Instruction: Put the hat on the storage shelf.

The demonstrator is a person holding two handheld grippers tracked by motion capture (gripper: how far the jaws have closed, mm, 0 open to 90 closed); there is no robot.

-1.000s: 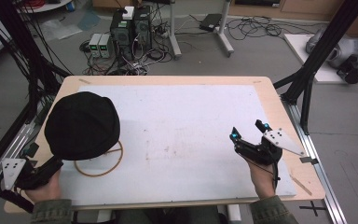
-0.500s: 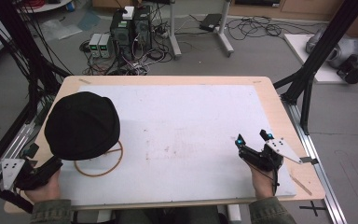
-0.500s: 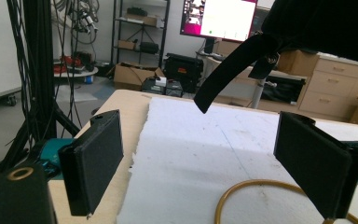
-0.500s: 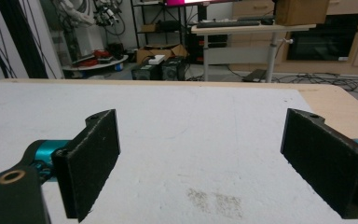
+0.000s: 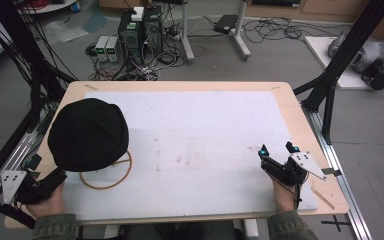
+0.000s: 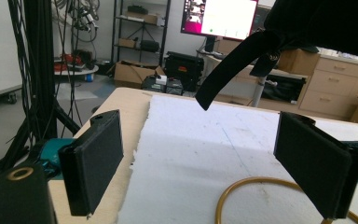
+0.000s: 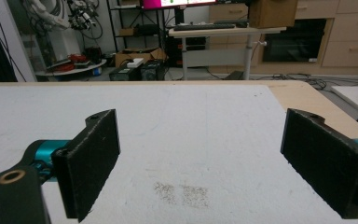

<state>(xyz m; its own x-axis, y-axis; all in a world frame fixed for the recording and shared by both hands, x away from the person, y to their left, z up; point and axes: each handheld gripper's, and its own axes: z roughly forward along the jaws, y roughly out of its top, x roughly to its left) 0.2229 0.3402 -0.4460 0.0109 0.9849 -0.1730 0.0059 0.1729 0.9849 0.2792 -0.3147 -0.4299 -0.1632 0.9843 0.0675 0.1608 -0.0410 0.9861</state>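
Two grippers, both released and holding nothing; left gripper near tan ring by black hat; right gripper over white board.

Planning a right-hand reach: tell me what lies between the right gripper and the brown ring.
Nothing but bare white board lies between the right gripper and the brown ring, save faint smudges, as the high view shows.

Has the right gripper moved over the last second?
Yes. The right gripper has drawn back toward the near edge of the white board, and sits lower than before.
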